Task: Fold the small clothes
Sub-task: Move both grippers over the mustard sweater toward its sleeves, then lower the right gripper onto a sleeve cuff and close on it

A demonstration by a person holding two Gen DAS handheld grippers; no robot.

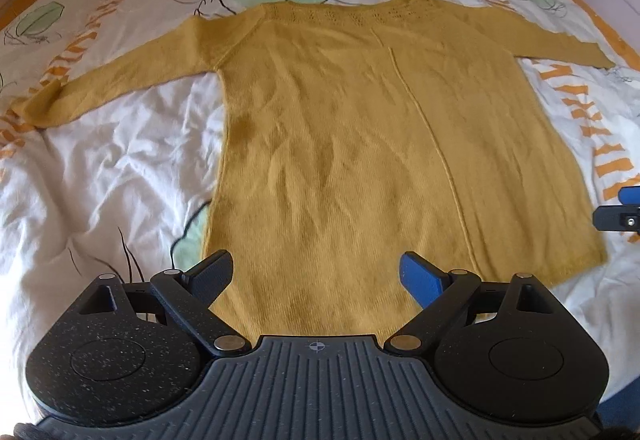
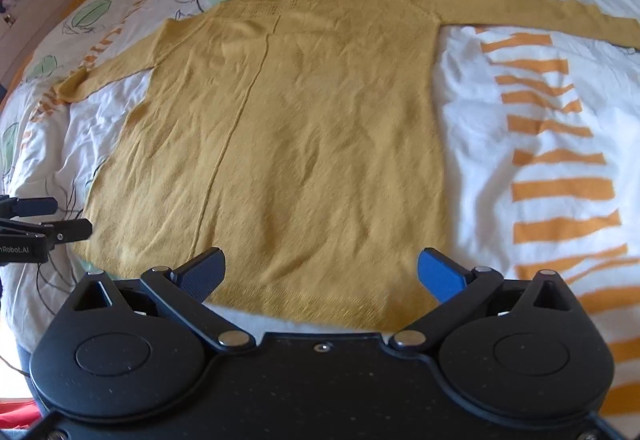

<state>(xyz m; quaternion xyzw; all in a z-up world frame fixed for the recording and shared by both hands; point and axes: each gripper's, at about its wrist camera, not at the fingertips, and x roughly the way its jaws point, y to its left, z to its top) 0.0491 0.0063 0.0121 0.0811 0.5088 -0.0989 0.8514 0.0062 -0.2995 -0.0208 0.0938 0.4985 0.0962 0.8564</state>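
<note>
Sweater [image 1: 360,143]: mustard knit, spread flat across the frame's centre on the bed, both sleeves stretched sideways.
Duvet [image 1: 112,167]: white, with orange stripes and green leaves, under the sweater.
Left gripper [image 1: 316,280]: jaws spread, empty, above the hem.
Right gripper [image 2: 320,276]: jaws spread, empty, over the hem's lower edge.

A mustard-yellow knitted sweater [image 1: 360,143] lies flat on the bed — sleeves spread wide, lacy neckline at the far end, hem nearest, lightly wrinkled.

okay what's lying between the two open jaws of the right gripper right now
Only the hem of the mustard sweater, lying flat on the duvet, shown in the right wrist view.
</note>
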